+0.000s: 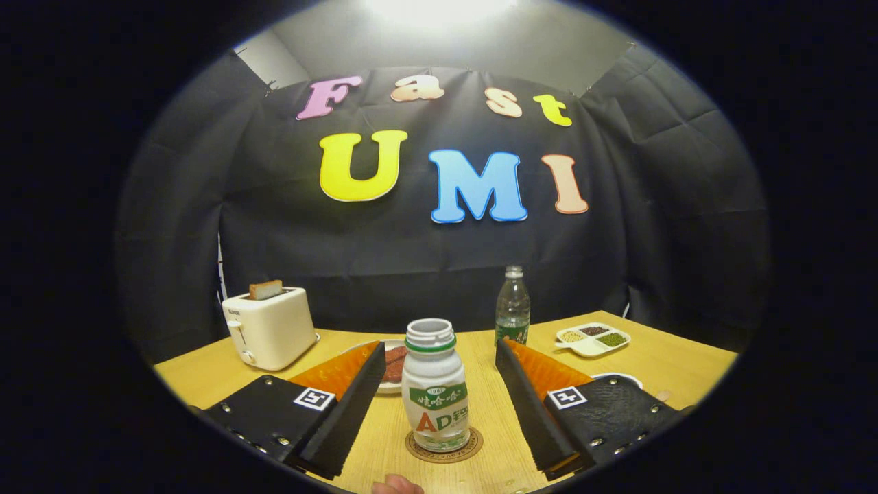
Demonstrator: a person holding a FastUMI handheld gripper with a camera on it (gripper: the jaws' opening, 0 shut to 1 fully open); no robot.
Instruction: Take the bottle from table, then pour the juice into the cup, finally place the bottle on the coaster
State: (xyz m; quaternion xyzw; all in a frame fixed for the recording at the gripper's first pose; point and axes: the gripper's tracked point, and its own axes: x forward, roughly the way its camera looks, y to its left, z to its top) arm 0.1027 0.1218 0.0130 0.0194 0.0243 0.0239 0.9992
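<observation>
Between the two fingers of the gripper (439, 384), the white bottle (435, 387) stands upright on a round brown coaster (444, 447), near the close edge of the wooden table (658, 357). Both fingers are spread wide, each well clear of the bottle's sides, so open tabletop shows on either side of it. At the near edge, just below the coaster, a fingertip of a person's hand (396, 486) peeks up.

That bottle is small and white, with a green ring under its open, capless mouth and a green and orange label on its belly. Its base sits inside the coaster's rim.

Beyond the left finger lies a plate (393, 363) with something reddish on it, partly hidden by the finger. Farther left, a cream toaster (269, 328) stands near the table's far left edge with a slice of bread (265, 289) sticking out. Beyond the right finger, a clear plastic water bottle (512, 307) stands upright near the back, and a white divided dish (592, 338) of grains sits to its right. A white rim (617, 377) shows just past the right finger; what it belongs to I cannot tell.
</observation>
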